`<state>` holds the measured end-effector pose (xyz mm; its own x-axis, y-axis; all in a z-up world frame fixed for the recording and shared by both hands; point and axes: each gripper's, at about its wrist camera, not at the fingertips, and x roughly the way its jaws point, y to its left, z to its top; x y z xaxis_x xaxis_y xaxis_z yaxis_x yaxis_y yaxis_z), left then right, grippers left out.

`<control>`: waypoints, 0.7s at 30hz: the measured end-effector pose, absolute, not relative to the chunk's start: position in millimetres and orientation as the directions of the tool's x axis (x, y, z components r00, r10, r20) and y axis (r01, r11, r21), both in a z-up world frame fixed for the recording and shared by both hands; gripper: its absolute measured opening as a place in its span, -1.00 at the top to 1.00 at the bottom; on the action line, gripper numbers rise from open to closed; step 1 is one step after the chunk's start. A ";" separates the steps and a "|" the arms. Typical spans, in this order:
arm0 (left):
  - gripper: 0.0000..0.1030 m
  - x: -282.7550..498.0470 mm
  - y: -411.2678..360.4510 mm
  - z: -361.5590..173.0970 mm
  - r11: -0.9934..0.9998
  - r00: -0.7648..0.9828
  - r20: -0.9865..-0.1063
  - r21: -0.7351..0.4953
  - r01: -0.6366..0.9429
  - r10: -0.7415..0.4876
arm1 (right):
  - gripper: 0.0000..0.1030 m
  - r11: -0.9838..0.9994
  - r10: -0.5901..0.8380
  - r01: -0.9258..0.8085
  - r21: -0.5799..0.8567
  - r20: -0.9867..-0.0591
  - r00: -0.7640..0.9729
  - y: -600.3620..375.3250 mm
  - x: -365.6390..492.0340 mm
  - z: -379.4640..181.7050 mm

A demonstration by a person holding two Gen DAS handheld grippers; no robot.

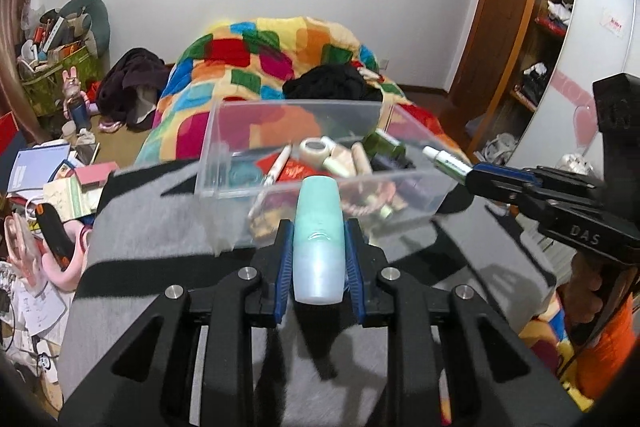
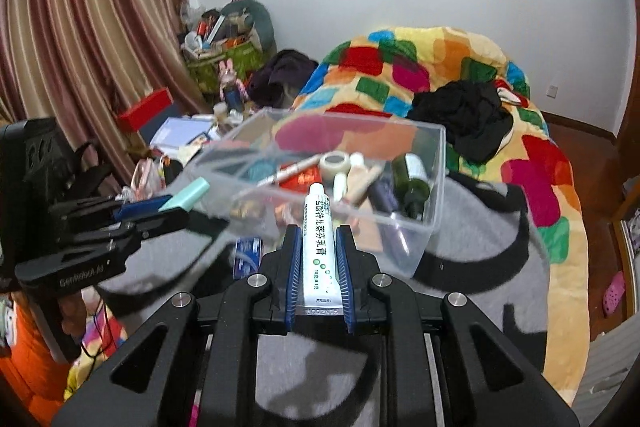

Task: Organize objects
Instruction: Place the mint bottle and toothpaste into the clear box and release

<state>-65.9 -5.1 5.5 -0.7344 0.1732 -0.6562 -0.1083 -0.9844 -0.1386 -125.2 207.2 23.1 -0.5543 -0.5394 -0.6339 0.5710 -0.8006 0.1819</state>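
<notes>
A clear plastic box point(image 1: 224, 151) point(image 2: 434, 187) sits on a grey and black blanket point(image 1: 152, 227) and holds several small items: tape roll, tubes, a pen, a dark green bottle point(image 2: 414, 183). My left gripper point(image 1: 319, 227) is shut on a mint green bottle point(image 1: 319, 227), just short of the box's near wall; it also shows in the right wrist view point(image 2: 188, 193). My right gripper point(image 2: 318, 239) is shut on a white ointment tube point(image 2: 318, 239), its cap over the box's near rim; the tube also shows in the left wrist view point(image 1: 446, 161).
A bright patchwork quilt point(image 1: 256, 55) with black clothes point(image 1: 332, 83) lies behind the box. A blue and white packet point(image 2: 248, 255) lies on the blanket by the box. Cluttered papers and boxes point(image 1: 44, 179) fill the left side. A wooden shelf unit point(image 1: 536, 39) stands right.
</notes>
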 end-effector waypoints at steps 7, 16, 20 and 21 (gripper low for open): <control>0.53 -90.1 -3.6 14.4 -0.981 -0.744 -0.641 -0.164 -0.106 0.187 | 0.69 -0.832 -0.508 0.514 0.208 -0.656 -0.557 198.7 -156.2 16.4; 0.53 -133.4 -14.8 -1.9 -0.977 -0.680 -0.708 -0.204 -0.058 0.188 | 0.71 -0.851 -0.470 0.487 0.194 -0.694 -0.545 172.8 -188.6 -2.0; 0.52 -141.9 -16.3 -8.2 -0.978 -0.669 -0.720 -0.205 -0.045 0.182 | 0.81 -0.842 -0.477 0.502 0.195 -0.704 -0.526 162.2 -195.9 -4.0; 0.53 -143.3 -16.6 -8.8 -0.978 -0.668 -0.722 -0.205 -0.044 0.181 | 0.81 -0.841 -0.475 0.508 0.189 -0.708 -0.522 159.8 -196.7 -4.9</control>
<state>-143.3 -16.6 -8.8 -0.6679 0.1814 -0.7219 -0.0442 -0.9778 -0.2048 -196.7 159.8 -4.9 -0.5224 -0.4746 -0.7084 0.5075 -0.8407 0.1890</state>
